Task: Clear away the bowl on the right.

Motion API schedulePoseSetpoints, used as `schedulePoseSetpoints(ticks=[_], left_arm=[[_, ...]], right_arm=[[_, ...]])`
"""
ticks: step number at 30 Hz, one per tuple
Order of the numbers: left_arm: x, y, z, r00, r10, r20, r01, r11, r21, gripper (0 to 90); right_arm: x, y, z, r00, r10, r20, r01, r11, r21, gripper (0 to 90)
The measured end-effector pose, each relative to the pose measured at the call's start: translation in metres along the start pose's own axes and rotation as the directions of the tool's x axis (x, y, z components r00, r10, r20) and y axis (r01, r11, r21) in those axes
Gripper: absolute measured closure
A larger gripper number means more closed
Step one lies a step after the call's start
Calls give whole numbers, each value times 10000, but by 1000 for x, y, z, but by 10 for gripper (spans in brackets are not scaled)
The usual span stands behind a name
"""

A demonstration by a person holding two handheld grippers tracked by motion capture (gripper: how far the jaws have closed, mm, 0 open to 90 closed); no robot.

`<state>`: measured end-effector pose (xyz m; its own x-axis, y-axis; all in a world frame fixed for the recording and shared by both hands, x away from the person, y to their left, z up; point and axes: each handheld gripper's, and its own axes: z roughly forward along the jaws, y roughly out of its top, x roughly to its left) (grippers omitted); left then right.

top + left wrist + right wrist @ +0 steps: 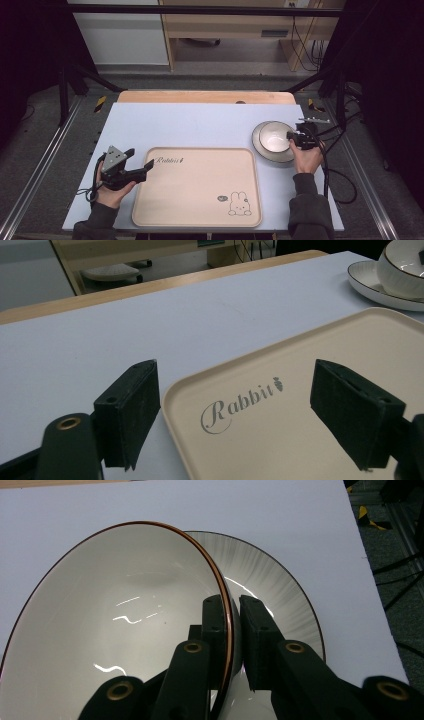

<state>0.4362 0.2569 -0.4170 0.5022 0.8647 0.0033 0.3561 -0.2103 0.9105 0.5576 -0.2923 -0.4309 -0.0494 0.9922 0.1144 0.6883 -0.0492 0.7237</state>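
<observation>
White glazed bowl (274,138) with a thin dark rim sits on a grey-white saucer (260,147) at about 3 o'clock on the pale blue table (200,125), just to the right of the beige tray (197,187) and apart from it. The right gripper (290,136) reaches in from the bowl's 3 o'clock side; in the right gripper view its jaws stand narrow, one pad inside the wall and one outside, pinching the bowl's (115,625) rim, and the bowl appears tilted against the saucer (270,580) beneath it. Judged from this, the grasp is made and the lift is at most just begun: carrying the bowl and setting it down, probably on the tray, remain to be done. The right hand (306,159) lies near the table's right edge, forearm running in from 6 o'clock, wrist bent so that the gripper points toward 9 o'clock. The left gripper (141,161) waits at the tray's 9 o'clock edge, jaws wide apart and holding nothing, aimed across the tray's (300,390) top left corner and its printed "Rabbit" lettering (242,402); the left hand (112,187) rests low beside the tray.
</observation>
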Motion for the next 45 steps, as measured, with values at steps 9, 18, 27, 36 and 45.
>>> schedulePoseSetpoints(ticks=[9,18,27,36,45], left_arm=[[0,0,-1,10000,-20,-2,20,10000,-22,196],[1,1,-1,10000,-9,-4,9,10000,-30,195],[1,1,-2,10000,-15,-15,15,10000,-40,195],[1,1,-2,10000,-11,-20,11,10000,-49,195],[1,2,-2,10000,-34,-34,34,10000,-73,193]], right_arm=[[-1,2,-7,9998,111,-187,-115,9998,-171,815],[3,6,-17,9986,52,-532,-77,9989,-457,815],[8,9,-27,9972,-16,-749,-31,9981,-622,815],[18,12,-36,9941,-350,-1030,268,9964,-806,815],[27,14,-42,9892,-564,-1354,445,9950,-896,815]])
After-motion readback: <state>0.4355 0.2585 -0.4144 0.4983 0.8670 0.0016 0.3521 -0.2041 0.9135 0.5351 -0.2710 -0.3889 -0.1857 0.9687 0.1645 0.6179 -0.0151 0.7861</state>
